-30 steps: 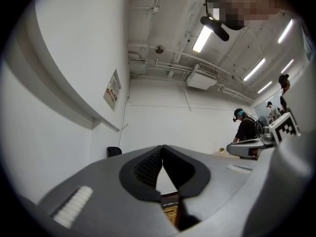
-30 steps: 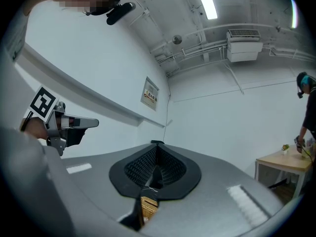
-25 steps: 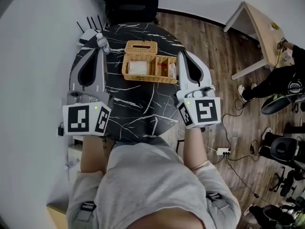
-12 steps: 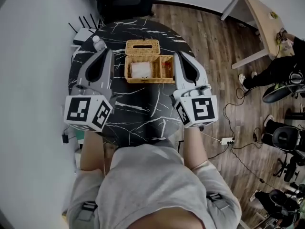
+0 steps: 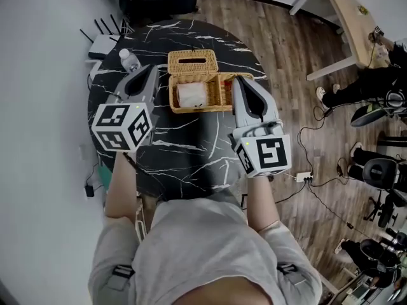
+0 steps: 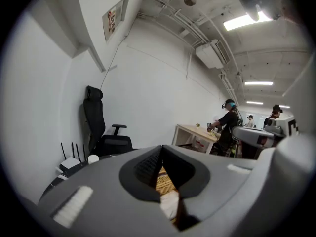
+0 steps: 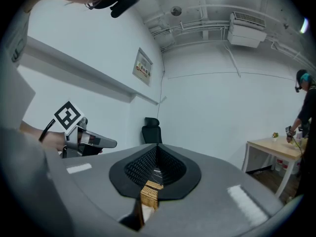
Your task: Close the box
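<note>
The wicker box (image 5: 210, 108) stands on the round black desk (image 5: 184, 148), toward 12 o'clock from the desk's middle. Its lid (image 5: 193, 61) is folded back on the box's 12 o'clock side, so the inside lies uncovered and a white roll (image 5: 189, 94) shows in the left part. The left gripper (image 5: 151, 70) is at the box's 9 o'clock, just beside its wall. The right gripper (image 5: 239, 81) is at 3 o'clock, by the box's right end. Each has its jaws pressed together with nothing between them, and each gripper view shows wicker just beyond its tips. This looks like the approach, with closing not yet begun. The next move probably calls for one gripper tip to go past the box to the lid's far edge at 12 o'clock, get under it, and swing it over toward 6 o'clock. The other gripper would likely need to brace the light box against sliding.
</note>
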Available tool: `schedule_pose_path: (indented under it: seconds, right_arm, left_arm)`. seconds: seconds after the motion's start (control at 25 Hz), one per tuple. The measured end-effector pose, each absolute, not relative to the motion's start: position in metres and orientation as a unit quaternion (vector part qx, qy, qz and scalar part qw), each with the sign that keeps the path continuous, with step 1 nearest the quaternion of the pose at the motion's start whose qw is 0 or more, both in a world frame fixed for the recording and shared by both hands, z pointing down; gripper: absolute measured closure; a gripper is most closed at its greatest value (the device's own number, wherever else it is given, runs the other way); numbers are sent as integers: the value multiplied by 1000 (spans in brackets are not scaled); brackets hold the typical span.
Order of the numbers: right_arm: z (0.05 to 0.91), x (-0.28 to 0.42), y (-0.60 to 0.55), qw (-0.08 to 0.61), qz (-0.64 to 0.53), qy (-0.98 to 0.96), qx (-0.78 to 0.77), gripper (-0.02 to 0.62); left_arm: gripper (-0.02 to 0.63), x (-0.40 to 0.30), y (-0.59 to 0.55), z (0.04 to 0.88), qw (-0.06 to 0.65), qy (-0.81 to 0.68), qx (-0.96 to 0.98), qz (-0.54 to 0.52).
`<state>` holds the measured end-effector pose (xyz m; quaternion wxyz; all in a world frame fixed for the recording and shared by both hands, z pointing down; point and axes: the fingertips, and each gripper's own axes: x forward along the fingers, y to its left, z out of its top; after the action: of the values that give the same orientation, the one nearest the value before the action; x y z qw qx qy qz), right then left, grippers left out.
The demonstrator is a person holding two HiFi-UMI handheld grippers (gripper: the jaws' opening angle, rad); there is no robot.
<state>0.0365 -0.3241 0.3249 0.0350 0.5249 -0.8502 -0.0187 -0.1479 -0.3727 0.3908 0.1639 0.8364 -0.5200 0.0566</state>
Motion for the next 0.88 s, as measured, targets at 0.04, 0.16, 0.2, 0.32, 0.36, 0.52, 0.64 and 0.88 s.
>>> schedule_pose_path:
  seconds: [0.04,0.16,0.2,0.32,0.36,0.52,0.64,0.88]
  right_arm:
    - [328,36,-324,39,-17,-849,527,591]
    - [336,33,-325,51,-13,-846,530,591]
    - [339,32,-325,54,-11,-845,531,591]
    - [347,28,-325,63,-7,-844,533,591]
    - [349,27,-325,65,-6,-844,533,591]
    - [358,21,-327,75,0,-844,531,591]
    - [365,18,-328,81,6,-844,530,591]
    - [376,12,-331,90,11,-845,527,591]
  left_arm:
    - [546,-149,-378,401,174,-516,836,66]
    - [546,-150,-391,430,205,-501,836,89]
    - [546,-149,-395,439,213,-495,837,96]
    - [545,-148,-404,464,239,-480,836,116]
    - [545,-148,-407,472,248,-475,835,122]
    - [545,-150,-424,492,277,-466,829,141]
    - [545,-155,-439,499,289,-465,824,145]
    - [545,-153,-454,536,342,-440,815,160]
